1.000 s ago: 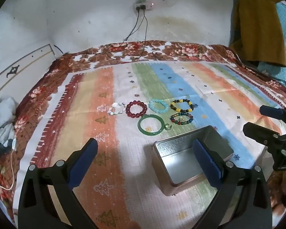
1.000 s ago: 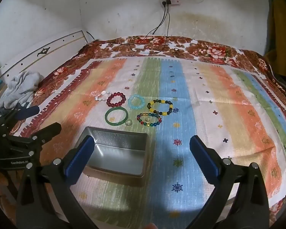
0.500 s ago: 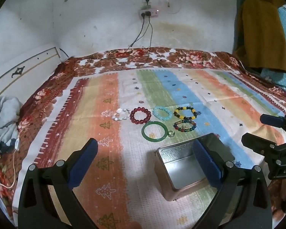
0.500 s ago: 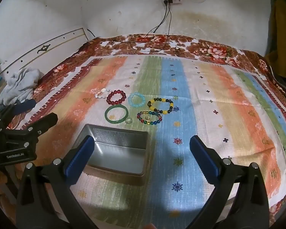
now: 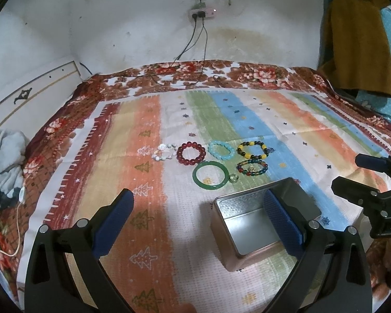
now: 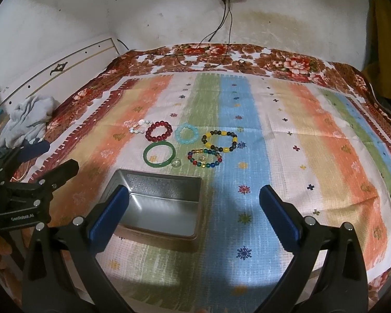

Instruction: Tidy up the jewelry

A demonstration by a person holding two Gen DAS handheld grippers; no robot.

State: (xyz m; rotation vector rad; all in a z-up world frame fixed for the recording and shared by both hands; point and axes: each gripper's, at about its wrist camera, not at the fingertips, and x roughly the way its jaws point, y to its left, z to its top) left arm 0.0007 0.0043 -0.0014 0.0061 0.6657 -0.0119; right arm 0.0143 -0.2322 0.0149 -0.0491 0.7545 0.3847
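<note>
Both grippers, left (image 5: 199,219) and right (image 6: 194,210), gape above an empty tin (image 6: 159,203); bracelets (image 6: 159,131) lie beside it.

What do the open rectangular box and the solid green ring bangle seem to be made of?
The open rectangular box looks like thin tinplate: silvery, reflective walls with a stippled texture. The solid green ring bangle is one smooth, glossy, translucent-looking hoop, suggesting jade or glass; which of these cannot be told.

Black gripper (image 6: 194,203), blue pads (image 6: 108,217), silver screws.
</note>
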